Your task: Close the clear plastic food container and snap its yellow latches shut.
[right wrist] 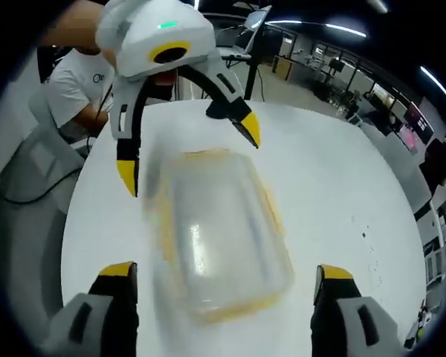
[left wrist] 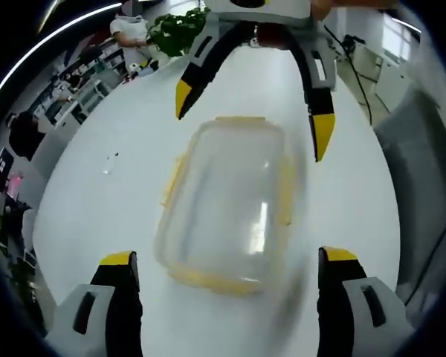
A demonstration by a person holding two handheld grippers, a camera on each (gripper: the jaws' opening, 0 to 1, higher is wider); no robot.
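Container: clear plastic food container [left wrist: 230, 201] lies on the white worktop [left wrist: 97, 216], between the two grippers, touching neither.
Left gripper [left wrist: 227, 271]: jaws spread wide, yellow-tipped, holding nothing; container just ahead of them.
Right gripper [right wrist: 223, 282]: jaws spread wide, holding nothing; it faces the left gripper from the container's far end.
Long axis: runs from one gripper toward the other.
Shape and material: rounded rectangle, see-through, glossy; blurred in both views.
Lid: sits on top; whether it is pressed home cannot be told.
Yellow latches [left wrist: 240, 119]: along the rim; latched or not, unclear.
Contents: looks empty.
Worktop: smooth, white.
Far edge: green plant [left wrist: 180, 31].
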